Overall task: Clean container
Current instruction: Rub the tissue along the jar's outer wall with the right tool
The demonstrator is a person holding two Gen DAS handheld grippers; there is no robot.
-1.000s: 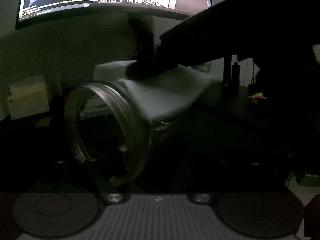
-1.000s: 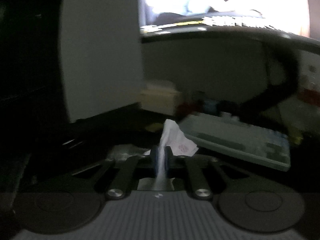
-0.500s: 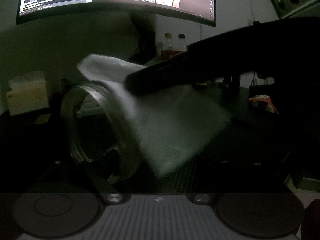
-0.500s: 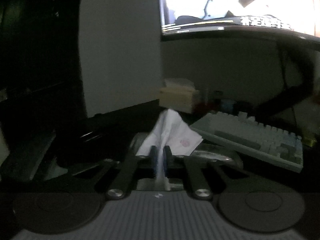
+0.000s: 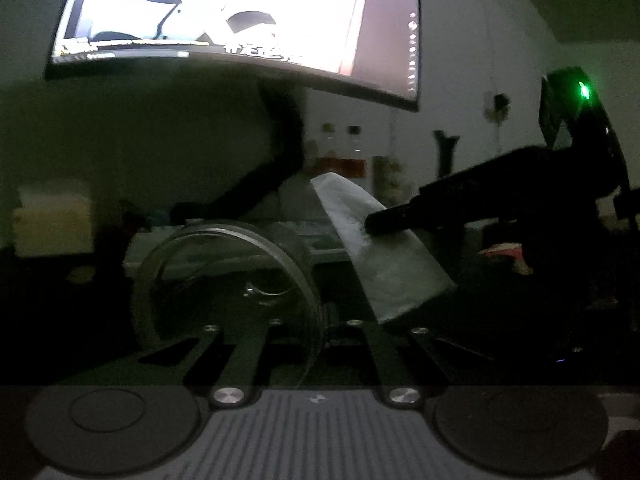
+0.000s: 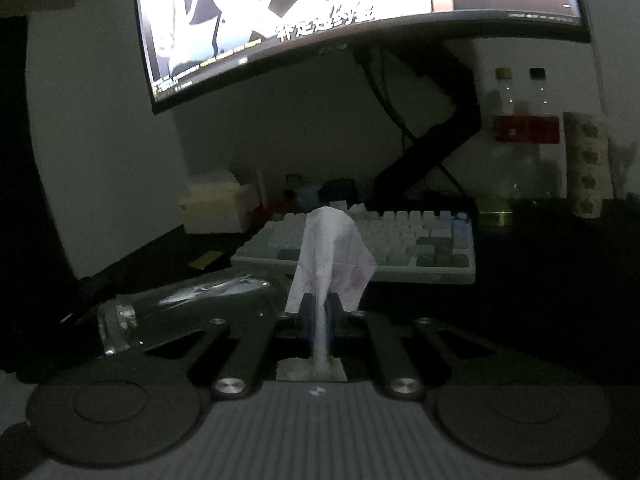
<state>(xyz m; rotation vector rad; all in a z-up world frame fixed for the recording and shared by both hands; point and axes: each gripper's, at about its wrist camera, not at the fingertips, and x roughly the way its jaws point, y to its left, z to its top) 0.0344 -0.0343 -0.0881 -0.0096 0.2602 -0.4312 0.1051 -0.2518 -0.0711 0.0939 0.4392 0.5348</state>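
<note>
The glass jar (image 5: 228, 280) lies on its side between my left gripper's (image 5: 312, 320) fingers, its open threaded mouth turned toward that camera; the fingers close against its wall and hold it above the dark desk (image 6: 540, 280). In the right wrist view the same jar (image 6: 188, 304) shows low at the left, just beside my right gripper (image 6: 319, 312), whose jaws are pinched tight on a white tissue (image 6: 332, 256) that stands up out of them. From the left, that tissue (image 5: 384, 256) hangs to the right of the jar, apart from its mouth. Toward the desk's back edge sits a pale keyboard (image 6: 400, 244), with a cream box (image 6: 218, 204) at the back left and two bottles (image 6: 520, 128) at the back right. A curved monitor (image 6: 320, 8) glows on its arm above, against a plain wall; the room is dim.
</note>
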